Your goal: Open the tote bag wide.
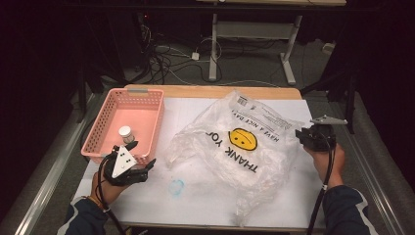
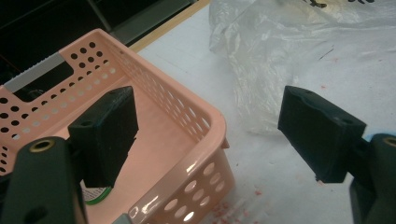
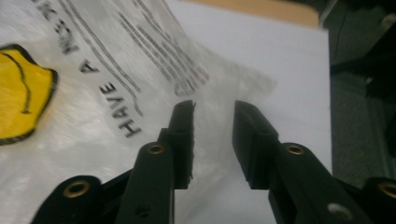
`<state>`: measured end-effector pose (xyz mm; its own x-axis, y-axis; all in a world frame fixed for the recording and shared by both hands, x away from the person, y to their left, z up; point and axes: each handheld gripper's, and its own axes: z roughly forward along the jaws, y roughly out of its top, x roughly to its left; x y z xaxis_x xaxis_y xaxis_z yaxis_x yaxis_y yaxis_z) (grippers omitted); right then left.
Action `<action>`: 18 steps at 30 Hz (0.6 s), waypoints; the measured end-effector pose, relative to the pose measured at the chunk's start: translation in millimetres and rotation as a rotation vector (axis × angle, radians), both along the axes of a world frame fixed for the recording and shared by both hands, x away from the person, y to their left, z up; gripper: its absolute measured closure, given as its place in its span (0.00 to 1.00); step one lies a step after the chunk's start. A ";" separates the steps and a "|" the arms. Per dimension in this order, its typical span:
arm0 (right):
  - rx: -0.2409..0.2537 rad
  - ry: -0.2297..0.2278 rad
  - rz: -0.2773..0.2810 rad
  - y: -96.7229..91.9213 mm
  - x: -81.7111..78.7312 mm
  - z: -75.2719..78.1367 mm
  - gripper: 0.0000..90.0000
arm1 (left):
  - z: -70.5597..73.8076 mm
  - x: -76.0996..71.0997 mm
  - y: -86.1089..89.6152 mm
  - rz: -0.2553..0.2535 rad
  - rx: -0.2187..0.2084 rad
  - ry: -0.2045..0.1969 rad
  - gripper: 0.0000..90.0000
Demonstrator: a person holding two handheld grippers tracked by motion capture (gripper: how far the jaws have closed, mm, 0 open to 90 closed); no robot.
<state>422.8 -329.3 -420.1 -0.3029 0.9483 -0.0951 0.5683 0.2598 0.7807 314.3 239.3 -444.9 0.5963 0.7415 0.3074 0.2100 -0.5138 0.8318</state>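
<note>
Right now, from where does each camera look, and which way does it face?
High view: above the person's side, looking forward and down on the table; forearms and both grippers show.
Left gripper view: on the left gripper, facing the pink basket corner; open jaws.
Right gripper view: on the right gripper, facing the plastic bag; parted jaws.
Shared: the bag appears in all three.

Hidden, cropped and blurred parts around the pink basket

In the left gripper view the pink basket (image 2: 205, 140) runs off the left and bottom edges, and a gripper jaw covers most of the small bottle (image 2: 95, 195) inside it, leaving a green-and-white sliver. Right of the basket, the plastic bag (image 3: 93, 116) is blurred in the right gripper view, its yellow face cut by the left edge and its small print unreadable.
</note>
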 end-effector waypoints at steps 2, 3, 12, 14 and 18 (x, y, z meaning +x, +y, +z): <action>0.011 -0.045 0.070 12.1 -8.0 10.2 0.76 | 0.5 -0.6 0.4 0.001 -0.001 -0.003 0.22; 0.009 -0.058 0.101 20.5 -12.2 14.6 0.76 | 0.5 -0.7 0.8 0.002 0.000 -0.002 0.22; -0.020 -0.076 0.477 115.9 -45.1 25.3 0.61 | 0.0 -0.9 1.3 0.006 0.001 -0.005 0.22; -0.028 -0.051 0.530 135.9 -50.4 20.9 0.54 | -0.2 -0.7 1.4 0.008 0.002 -0.002 0.22; -0.062 0.022 0.632 170.4 -56.2 6.9 0.46 | -1.4 -0.8 0.4 0.004 0.007 0.002 0.22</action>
<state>366.6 -158.9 -413.2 -0.8050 0.5786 -0.1311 0.3063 0.5945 0.7435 313.5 239.7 -446.4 0.5938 0.7418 0.3116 0.2137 -0.5188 0.8278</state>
